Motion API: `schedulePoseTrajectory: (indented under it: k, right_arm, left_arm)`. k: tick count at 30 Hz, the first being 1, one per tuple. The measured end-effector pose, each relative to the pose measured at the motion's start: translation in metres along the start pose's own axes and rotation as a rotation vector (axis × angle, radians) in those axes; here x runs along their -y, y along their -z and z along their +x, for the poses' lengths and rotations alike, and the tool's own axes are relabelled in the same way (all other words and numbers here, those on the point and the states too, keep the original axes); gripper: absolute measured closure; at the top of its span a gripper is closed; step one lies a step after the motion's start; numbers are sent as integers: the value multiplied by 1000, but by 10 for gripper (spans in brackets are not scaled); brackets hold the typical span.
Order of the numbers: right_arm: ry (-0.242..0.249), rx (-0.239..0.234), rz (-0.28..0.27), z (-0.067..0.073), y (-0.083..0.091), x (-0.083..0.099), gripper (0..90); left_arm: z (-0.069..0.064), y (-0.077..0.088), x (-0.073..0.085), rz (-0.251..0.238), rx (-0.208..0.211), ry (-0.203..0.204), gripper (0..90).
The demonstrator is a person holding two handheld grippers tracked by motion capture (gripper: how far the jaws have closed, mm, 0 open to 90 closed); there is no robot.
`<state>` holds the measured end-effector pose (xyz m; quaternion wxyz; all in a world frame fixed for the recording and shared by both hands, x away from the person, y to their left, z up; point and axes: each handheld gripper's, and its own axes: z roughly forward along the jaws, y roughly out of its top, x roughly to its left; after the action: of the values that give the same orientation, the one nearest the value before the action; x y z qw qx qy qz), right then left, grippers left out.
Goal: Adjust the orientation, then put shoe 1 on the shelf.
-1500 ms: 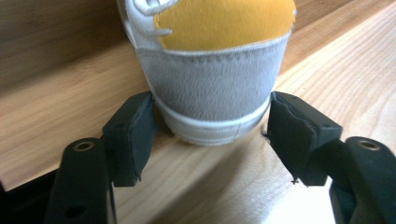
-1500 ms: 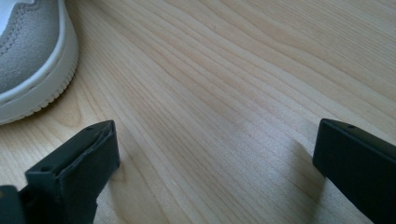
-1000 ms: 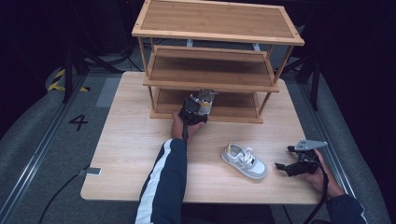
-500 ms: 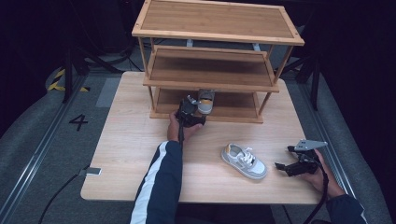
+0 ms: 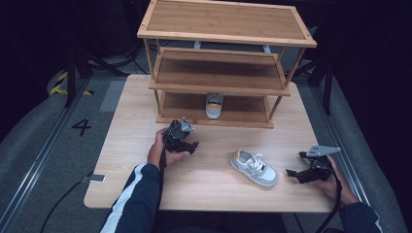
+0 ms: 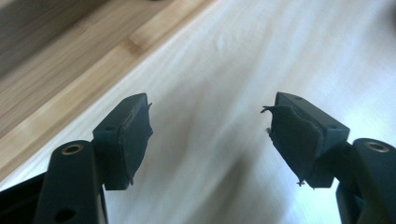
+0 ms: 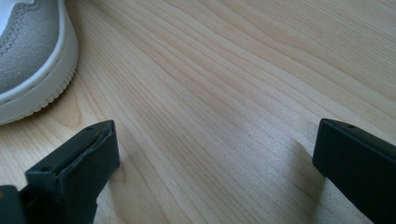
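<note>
Left hand-held gripper (image 5: 187,141) has withdrawn, jaws opening, empty; shelved shoe (image 5: 214,105) points toward person.

There are two shoes: one shoe (image 5: 214,106) on the rack's bottom shelf, one shoe (image 5: 253,167) on the counter (image 5: 131,121). There is one rack (image 5: 218,63) with three shelves.

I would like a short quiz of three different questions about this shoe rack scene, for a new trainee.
1. True or false: one shoe stands on the lowest shelf of the rack.
2. Which hand-held gripper is nearer the shoe on the table: left or right?
3. What is between the left hand-held gripper's jaws?

Key: 1 true; 2 right; 3 nothing, the jaws stand open and have just been opening.
</note>
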<state>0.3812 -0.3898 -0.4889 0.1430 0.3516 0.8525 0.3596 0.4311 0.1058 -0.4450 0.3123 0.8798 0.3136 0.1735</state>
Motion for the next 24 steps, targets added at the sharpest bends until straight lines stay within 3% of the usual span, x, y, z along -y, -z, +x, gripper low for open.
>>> schedulePoseTrajectory:
  k: [3,5,7,17,24]
  right_arm:
    - [0,0,0,0,0,0,8]
    - [0,0,0,0,0,0,8]
    - [0,0,0,0,0,0,8]
    - [-2,2,0,0,0,0,8]
    - [-2,2,0,0,0,0,8]
  left_arm:
    - [-4,18,13,-5,21,-11,277]
    - [-6,26,20,5,0,-43,267]
    - [-9,34,31,19,1,-45,263]
    - [-16,63,81,22,34,-81,232]
    - [-19,75,112,46,84,-50,235]
